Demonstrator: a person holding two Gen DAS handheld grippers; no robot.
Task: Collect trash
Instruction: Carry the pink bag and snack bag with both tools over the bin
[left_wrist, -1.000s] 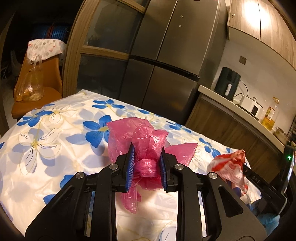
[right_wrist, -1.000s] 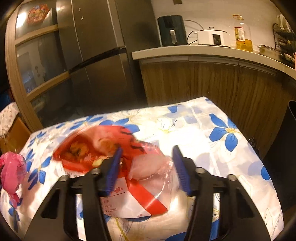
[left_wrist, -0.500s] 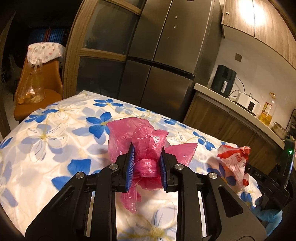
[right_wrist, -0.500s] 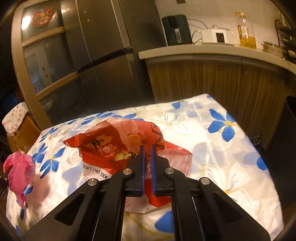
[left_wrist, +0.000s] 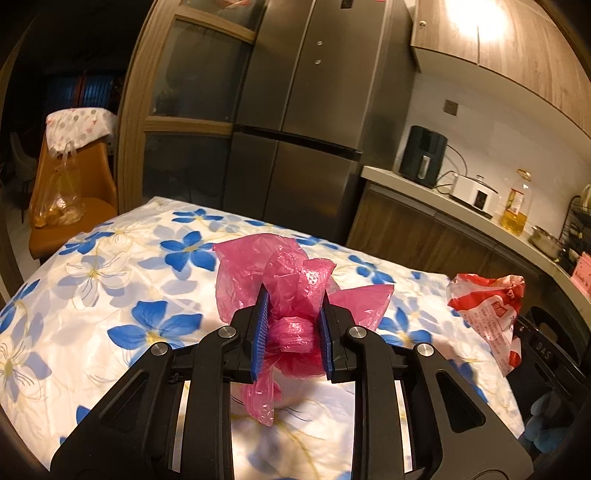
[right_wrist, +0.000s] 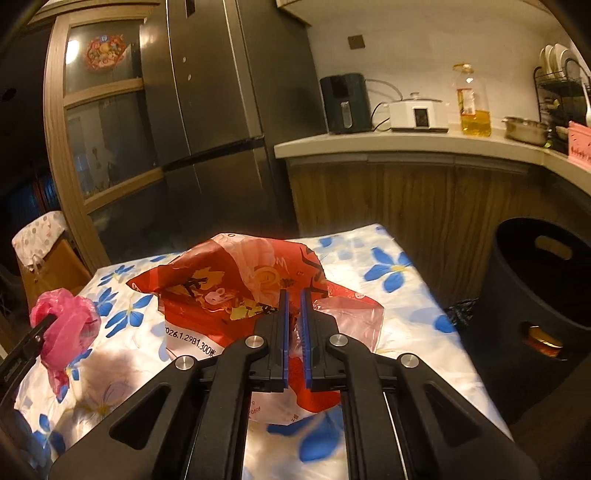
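Our left tool (left_wrist: 291, 332) is clamped on a crumpled pink bag (left_wrist: 291, 284), carried above the flowered worktop (left_wrist: 110, 280); its pads press the knotted middle, and the loose tail below hides part of the cloth. From the right wrist we see that same bag as a small pink bundle at the left edge of the worktop, its tool cut off by the frame. Our right tool (right_wrist: 293, 332) has its pads nearly together, pinching a red printed wrapper (right_wrist: 229, 291) over the middle of the worktop; how much film sits between the pads we cannot make out. The left wrist shows only the wrapper's hanging end near the right edge. Only the right wrist shows the dark bin (right_wrist: 543, 291) beyond the worktop's right edge, its inside too dark to read.
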